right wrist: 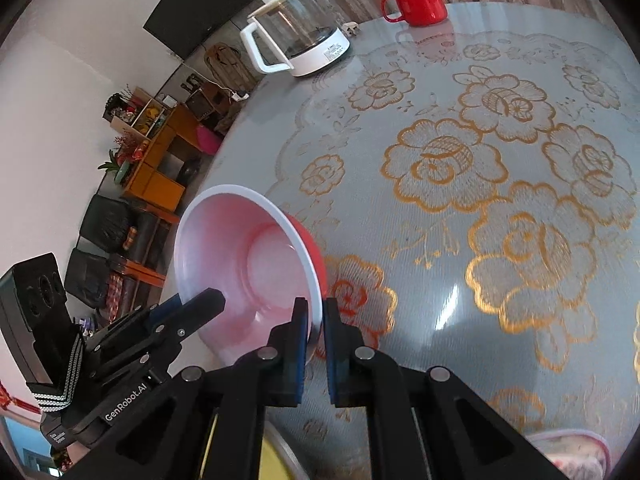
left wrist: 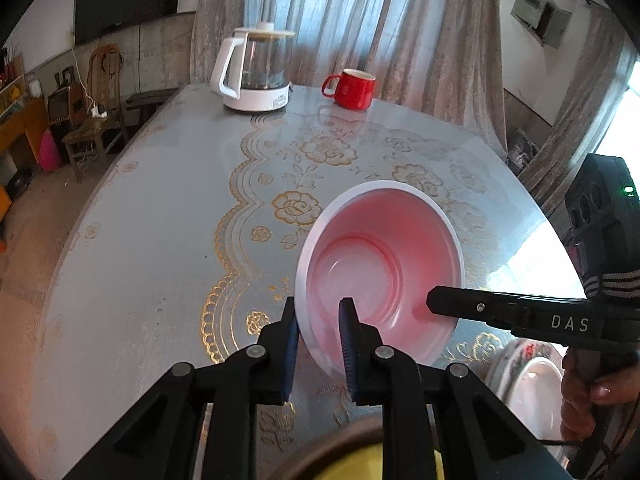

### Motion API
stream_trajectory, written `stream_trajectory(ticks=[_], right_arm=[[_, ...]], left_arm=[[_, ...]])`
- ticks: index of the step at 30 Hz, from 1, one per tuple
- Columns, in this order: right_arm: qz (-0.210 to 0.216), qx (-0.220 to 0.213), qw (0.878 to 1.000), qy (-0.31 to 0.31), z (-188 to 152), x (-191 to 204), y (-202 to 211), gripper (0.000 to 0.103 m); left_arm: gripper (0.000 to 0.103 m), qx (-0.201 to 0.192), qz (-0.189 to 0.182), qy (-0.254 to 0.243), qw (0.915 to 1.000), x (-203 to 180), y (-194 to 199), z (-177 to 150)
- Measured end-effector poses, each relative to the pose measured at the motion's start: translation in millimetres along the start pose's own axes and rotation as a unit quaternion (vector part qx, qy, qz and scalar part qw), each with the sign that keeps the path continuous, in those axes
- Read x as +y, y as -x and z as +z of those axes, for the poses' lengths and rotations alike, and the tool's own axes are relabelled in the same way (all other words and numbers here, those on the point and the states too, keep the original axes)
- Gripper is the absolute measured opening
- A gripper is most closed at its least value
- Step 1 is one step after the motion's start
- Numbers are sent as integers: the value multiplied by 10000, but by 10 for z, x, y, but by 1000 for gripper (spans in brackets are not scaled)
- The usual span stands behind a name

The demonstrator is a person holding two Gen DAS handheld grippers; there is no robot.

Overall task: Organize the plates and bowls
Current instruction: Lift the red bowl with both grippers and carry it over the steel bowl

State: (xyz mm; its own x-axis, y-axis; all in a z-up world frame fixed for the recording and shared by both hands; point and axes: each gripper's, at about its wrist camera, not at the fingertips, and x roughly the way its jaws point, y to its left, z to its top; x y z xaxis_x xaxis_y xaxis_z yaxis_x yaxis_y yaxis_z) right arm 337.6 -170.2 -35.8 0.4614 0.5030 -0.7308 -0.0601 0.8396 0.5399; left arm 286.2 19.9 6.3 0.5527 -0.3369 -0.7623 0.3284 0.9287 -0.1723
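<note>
A bowl point(left wrist: 380, 264), pale pink inside and red outside with a white rim, is held tilted above the table point(left wrist: 160, 220). My left gripper point(left wrist: 320, 320) is shut on its near rim. My right gripper point(right wrist: 316, 320) is shut on the opposite rim of the same bowl point(right wrist: 248, 252). In the left wrist view the right gripper's fingers point(left wrist: 480, 306) come in from the right at the bowl's edge. A white bowl on a floral plate point(left wrist: 532, 384) sits at the lower right. A yellow dish point(left wrist: 360, 460) lies just under the left gripper.
A glass kettle on a white base point(left wrist: 256, 72) and a red mug point(left wrist: 352, 88) stand at the table's far edge. A wooden chair point(left wrist: 96, 120) and shelves stand beyond the table's left side. Curtains hang behind the table.
</note>
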Motion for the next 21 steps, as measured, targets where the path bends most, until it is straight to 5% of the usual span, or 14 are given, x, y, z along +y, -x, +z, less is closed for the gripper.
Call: stream_trajectory(ticks=[21], right_arm=[[213,-43,9995,209,-709,264,558,7]], left_arm=[[20,-421,-82,-229,9988,-235,750,-529]])
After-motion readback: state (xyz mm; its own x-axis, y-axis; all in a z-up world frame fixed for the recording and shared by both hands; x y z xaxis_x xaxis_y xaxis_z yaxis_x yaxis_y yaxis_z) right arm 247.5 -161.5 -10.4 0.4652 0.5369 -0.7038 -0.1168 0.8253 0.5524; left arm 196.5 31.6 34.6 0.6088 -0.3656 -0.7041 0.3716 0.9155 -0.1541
